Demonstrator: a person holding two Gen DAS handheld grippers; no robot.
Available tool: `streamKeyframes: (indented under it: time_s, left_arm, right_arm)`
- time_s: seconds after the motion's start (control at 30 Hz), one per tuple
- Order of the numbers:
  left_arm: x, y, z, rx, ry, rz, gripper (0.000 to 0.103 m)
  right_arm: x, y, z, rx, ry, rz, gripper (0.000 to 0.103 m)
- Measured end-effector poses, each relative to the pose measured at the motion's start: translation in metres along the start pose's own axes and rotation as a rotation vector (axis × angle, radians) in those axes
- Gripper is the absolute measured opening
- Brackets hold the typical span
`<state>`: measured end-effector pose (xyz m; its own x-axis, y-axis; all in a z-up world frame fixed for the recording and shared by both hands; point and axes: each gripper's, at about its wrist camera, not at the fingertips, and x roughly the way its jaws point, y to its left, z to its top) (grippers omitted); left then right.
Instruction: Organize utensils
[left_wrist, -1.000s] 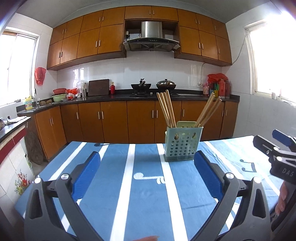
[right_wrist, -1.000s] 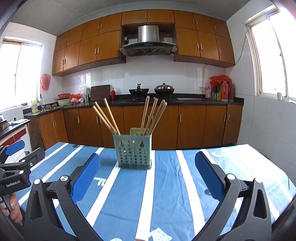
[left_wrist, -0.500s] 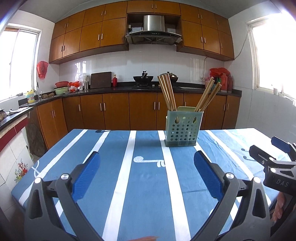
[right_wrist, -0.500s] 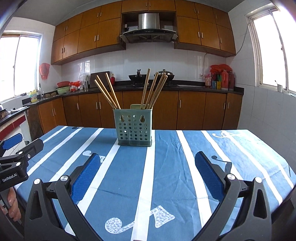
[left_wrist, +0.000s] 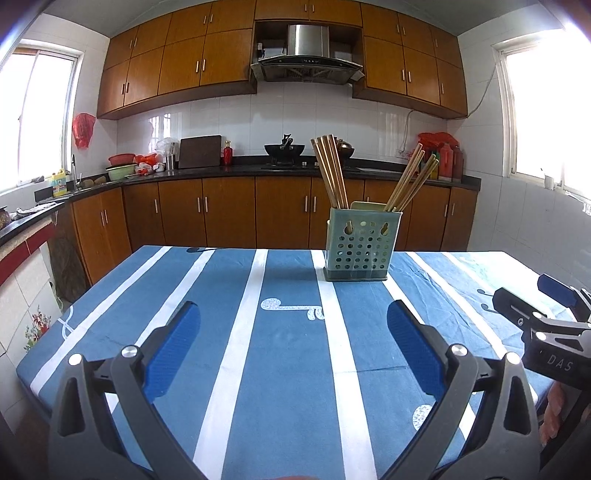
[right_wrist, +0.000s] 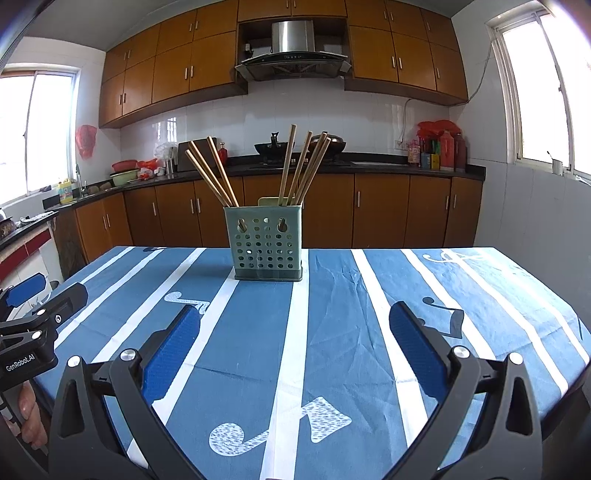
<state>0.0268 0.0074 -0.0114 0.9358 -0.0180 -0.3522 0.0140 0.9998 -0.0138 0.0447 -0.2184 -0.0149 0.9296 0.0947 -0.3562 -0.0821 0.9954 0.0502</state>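
A pale green perforated utensil holder (left_wrist: 361, 245) stands at the far side of the table, also in the right wrist view (right_wrist: 266, 244). Several wooden chopsticks (left_wrist: 331, 171) lean in it in two bunches (right_wrist: 300, 168). My left gripper (left_wrist: 291, 347) is open and empty, low over the near part of the table, well short of the holder. My right gripper (right_wrist: 293, 345) is open and empty, also well short of it. Each gripper shows at the edge of the other's view: the right one (left_wrist: 546, 328), the left one (right_wrist: 33, 321).
The table carries a blue cloth with white stripes (left_wrist: 280, 332) (right_wrist: 332, 317). Behind it are brown kitchen cabinets (left_wrist: 229, 210), a black counter with pots, and a tiled wall on the right (right_wrist: 535, 206). The table's right edge (right_wrist: 576, 306) lies near my right gripper.
Both grippers have drawn back and dropped lower, so the holder looks farther away and more of the tablecloth shows. Both stayed open and empty.
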Motion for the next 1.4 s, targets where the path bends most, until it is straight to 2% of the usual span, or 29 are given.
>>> streamKeyframes:
  time_s: [1.4]
  left_arm:
    - [0.0040, 0.0004, -0.0057, -0.014, 0.027, -0.009, 0.099]
  right_arm:
    - [0.0021, -0.0035, -0.0049, 0.016, 0.018, 0.001, 0.101]
